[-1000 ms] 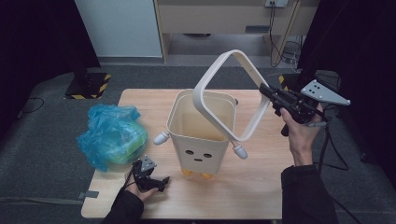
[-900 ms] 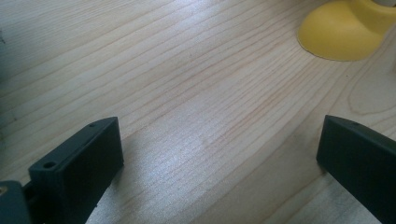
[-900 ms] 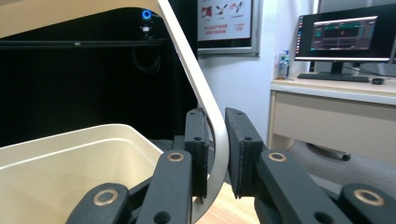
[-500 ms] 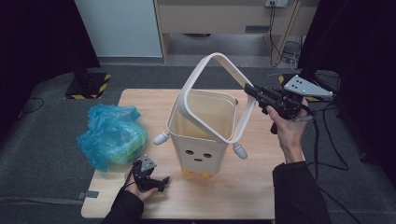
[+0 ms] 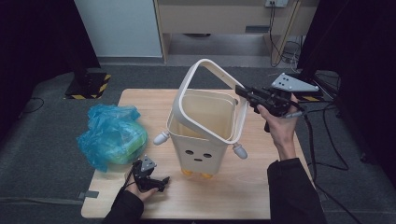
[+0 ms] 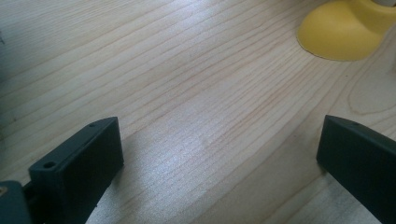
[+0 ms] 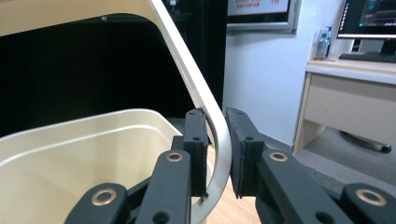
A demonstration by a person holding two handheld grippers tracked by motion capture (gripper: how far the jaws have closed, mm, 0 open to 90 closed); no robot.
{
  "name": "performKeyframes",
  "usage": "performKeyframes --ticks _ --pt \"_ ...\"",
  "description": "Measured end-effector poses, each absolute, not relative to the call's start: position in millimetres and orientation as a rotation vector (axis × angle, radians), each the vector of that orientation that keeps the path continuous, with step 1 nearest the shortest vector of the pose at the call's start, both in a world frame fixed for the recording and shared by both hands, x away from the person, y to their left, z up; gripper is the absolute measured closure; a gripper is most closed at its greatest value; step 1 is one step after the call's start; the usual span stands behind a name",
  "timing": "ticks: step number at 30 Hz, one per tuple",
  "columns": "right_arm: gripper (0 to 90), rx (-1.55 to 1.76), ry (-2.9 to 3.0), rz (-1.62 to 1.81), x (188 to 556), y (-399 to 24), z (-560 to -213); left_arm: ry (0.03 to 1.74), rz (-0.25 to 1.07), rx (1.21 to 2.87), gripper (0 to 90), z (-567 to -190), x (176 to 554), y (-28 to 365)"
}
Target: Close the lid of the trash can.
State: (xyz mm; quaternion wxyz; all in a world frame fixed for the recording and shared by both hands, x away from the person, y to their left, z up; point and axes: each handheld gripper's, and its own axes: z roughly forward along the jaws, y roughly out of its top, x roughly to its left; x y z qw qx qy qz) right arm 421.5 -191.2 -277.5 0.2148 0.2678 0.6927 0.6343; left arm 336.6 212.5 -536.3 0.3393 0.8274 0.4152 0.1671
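Note:
A cream bin [image 5: 201,149] with a face, white side arms and yellow feet stands mid-table. Its white rectangular rim ring [image 5: 184,91] tilts over the bin's mouth, low edge at the near rim, high edge lifted at the back. My right gripper [image 5: 240,91] is shut on the ring's raised right side. In the right gripper view the ring's band [image 7: 196,79] passes between the pads of the right gripper [image 7: 217,140], above the bin's hollow [image 7: 70,154]. My left gripper [image 5: 156,179] rests open on the table in front of the bin. Nothing lies between the jaws of the left gripper [image 6: 219,135].
A crumpled blue plastic bag [image 5: 109,135] lies on the table's left part. One yellow foot [image 6: 338,32] of the bin is close ahead of the left gripper. The wooden table [image 5: 243,196] has bare room at front right. Cables trail off right.
My right gripper has carried the ring leftward, from beside the bin's right side to over its mouth. The left gripper has stayed put.

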Motion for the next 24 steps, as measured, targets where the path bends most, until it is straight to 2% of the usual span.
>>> performKeyframes --ticks 24 --pt "78.1 0.766 2.021 1.642 437 -174 -295 1.08 0.437 2.153 0.0 -536 337 212"
